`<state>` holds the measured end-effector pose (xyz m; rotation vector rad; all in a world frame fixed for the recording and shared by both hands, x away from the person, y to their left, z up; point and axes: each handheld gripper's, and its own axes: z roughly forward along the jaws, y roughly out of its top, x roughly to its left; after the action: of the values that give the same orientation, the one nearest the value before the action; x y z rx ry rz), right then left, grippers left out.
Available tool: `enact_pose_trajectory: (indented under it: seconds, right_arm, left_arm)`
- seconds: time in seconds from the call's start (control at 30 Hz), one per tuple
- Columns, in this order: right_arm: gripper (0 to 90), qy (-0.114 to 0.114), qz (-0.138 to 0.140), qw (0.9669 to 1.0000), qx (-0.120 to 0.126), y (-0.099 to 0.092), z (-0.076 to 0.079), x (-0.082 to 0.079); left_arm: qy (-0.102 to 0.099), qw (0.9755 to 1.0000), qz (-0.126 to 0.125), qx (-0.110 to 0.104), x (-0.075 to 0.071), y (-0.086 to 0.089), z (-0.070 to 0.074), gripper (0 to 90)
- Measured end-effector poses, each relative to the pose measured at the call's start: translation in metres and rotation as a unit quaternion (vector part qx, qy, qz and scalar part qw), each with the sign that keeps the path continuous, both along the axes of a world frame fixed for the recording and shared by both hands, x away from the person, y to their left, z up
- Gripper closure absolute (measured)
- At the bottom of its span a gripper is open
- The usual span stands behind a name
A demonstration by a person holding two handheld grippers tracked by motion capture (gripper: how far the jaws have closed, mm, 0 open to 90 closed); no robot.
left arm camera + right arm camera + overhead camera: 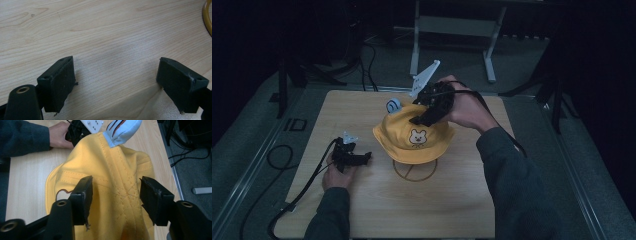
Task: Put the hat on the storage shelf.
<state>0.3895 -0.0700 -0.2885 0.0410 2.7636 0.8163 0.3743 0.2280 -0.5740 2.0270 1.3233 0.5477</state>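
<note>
A yellow bucket hat (414, 135) with a bear face on its front and a small blue ear (393, 105) sits on a wire stand, whose round base ring (414, 170) rests on the wooden table. My right gripper (419, 119) hovers at the hat's back top, open. In the right gripper view its jaws (117, 180) stand apart over the stitched crown (117, 202) without pinching the fabric, and the blue ear (122, 131) lies beyond them. My left gripper (364, 157) rests low on the table left of the hat, open (116, 62) with only bare wood between its jaws.
The wooden table (362, 210) has room in front of and left of the stand. The base ring's edge (207, 15) shows at the top right of the left gripper view. A white frame's legs (414, 45) stand behind the table. Cables (277, 155) trail on the floor at left.
</note>
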Motion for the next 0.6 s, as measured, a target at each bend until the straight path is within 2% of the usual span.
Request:
enact_pose_trajectory:
  seconds: [0.23,0.47,0.6]
  right_arm:
    - [35.9,-0.014,-0.02,0.9996,0.013,-0.006,0.006,0.001]
    - [32.6,-0.028,-0.039,0.9981,0.037,-0.024,0.02,0.0]
    - [30.8,-0.029,-0.047,0.9979,0.033,-0.033,0.024,0.001]
  left_arm:
    - [0.0,1.0,0.0,0.0,0.0,0.0,0.0,15.1]
    - [0.0,1.0,-0.001,0.0,0.0,0.0,0.0,15.2]
    - [0.0,1.0,-0.001,0.0,0.0,0.0,0.0,15.2]
